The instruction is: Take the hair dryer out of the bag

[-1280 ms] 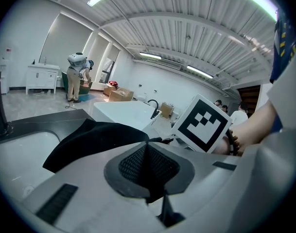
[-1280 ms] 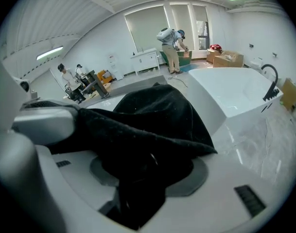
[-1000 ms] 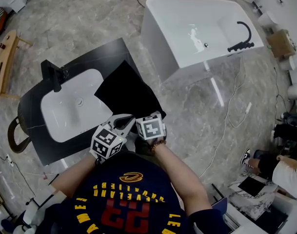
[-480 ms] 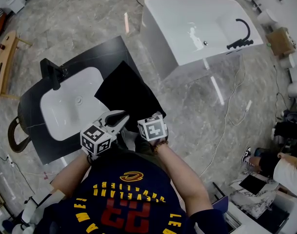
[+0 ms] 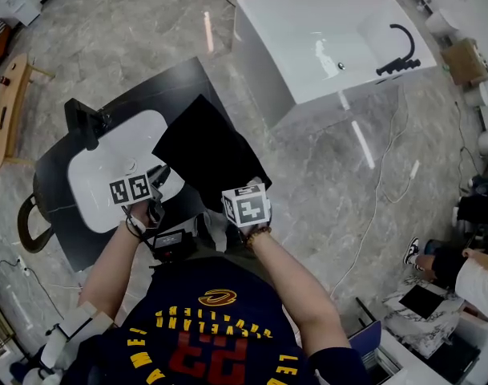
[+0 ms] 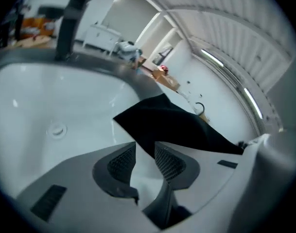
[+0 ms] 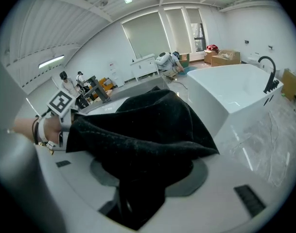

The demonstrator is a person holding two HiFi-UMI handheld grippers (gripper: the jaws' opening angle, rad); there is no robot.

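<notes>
The black bag (image 5: 205,152) lies on the dark countertop (image 5: 175,87), beside the white basin (image 5: 107,179). My right gripper (image 5: 245,203) is at the bag's near corner. In the right gripper view the black cloth (image 7: 143,130) drapes over both jaws and bunches down between them, so my right gripper (image 7: 148,171) is shut on it. My left gripper (image 5: 155,176) hangs over the basin (image 6: 45,106). Its jaws are opening, and my left gripper (image 6: 144,152) has nothing between its pads. No hair dryer shows in any view.
A black faucet (image 5: 85,123) stands at the basin's far left. A white bathtub (image 5: 324,46) with a black tap (image 5: 400,54) sits beyond the counter on the marble floor. A wooden bench (image 5: 7,103) is at the far left. A seated person (image 5: 468,275) is at the right.
My left gripper has left its place beside the right one, swung left and down over the basin, rolled, and its jaws have come apart. The right gripper has stayed on the bag.
</notes>
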